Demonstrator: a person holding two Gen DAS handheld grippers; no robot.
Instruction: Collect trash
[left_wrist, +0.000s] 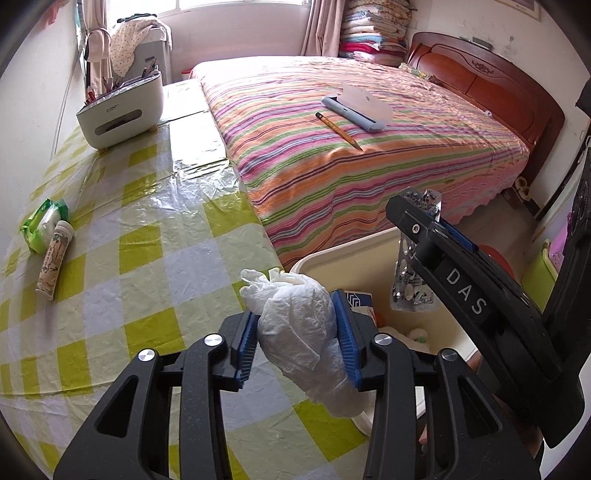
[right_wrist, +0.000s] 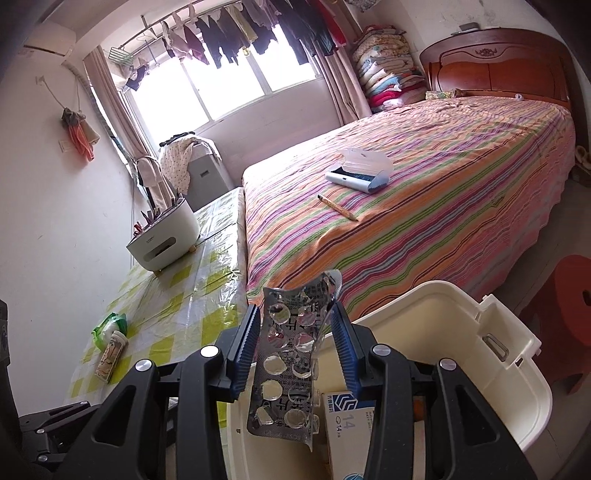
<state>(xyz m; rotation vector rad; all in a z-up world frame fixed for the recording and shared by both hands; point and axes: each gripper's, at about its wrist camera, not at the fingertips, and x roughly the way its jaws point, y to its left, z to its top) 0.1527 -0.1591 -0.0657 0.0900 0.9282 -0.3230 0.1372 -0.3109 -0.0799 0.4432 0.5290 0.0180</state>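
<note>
My left gripper (left_wrist: 295, 332) is shut on a crumpled white tissue wad (left_wrist: 299, 325), held over the table edge beside the cream bin (left_wrist: 332, 254). My right gripper (right_wrist: 295, 343) stands over the cream bin (right_wrist: 517, 373) with an empty silver blister pack (right_wrist: 288, 369) hanging between its blue pads; the jaws look parted wider than the pack, so grip is unclear. The right gripper (left_wrist: 436, 221) with the blister pack (left_wrist: 410, 280) also shows in the left wrist view. A blue-and-white box (right_wrist: 343, 413) lies inside the bin.
A green-checked table (left_wrist: 147, 258) holds a wet-wipe pack (left_wrist: 44, 225), a tube (left_wrist: 53, 264) and a white organiser (left_wrist: 122, 107). A striped bed (left_wrist: 332, 147) carries a pencil (left_wrist: 338, 130) and an open case (left_wrist: 356, 109). A red stool (right_wrist: 569, 314) stands right of the bin.
</note>
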